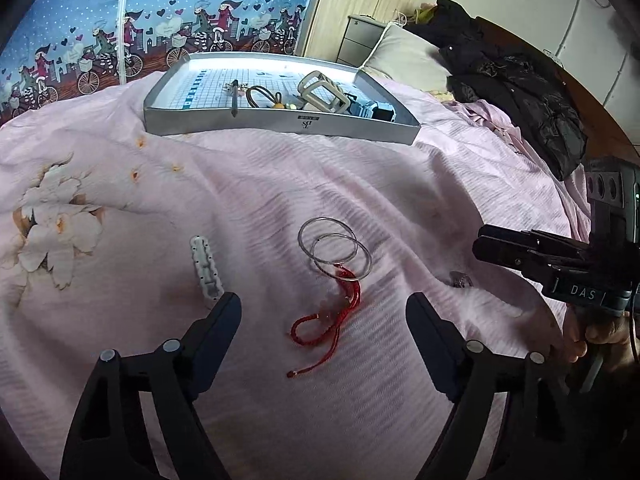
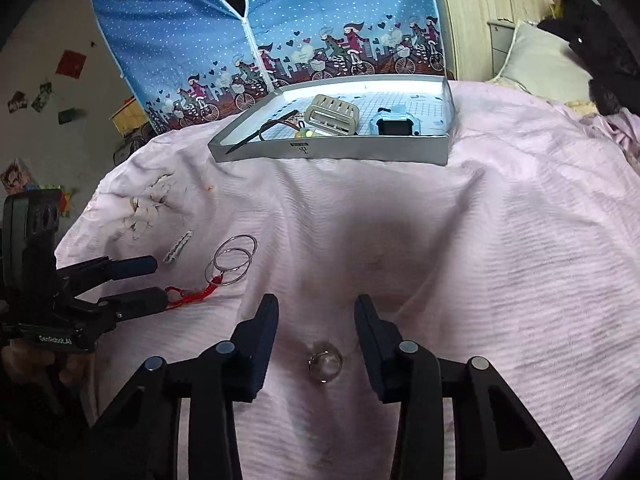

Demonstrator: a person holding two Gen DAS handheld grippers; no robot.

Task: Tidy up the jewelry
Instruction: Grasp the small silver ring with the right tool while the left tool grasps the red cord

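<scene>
On the pink bedspread, 2 silver bangles overlap just in front of the grey tray, with a red cord bracelet touching their near edge and a white hair clip to their left. The left hand-held gripper is spread over the cord. The right hand-held gripper is spread around a small ring, to the right of the bangles.

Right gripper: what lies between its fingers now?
In the right wrist view, a small silver ring lies on the pink bedspread between the open right gripper's fingers, touching neither.
</scene>
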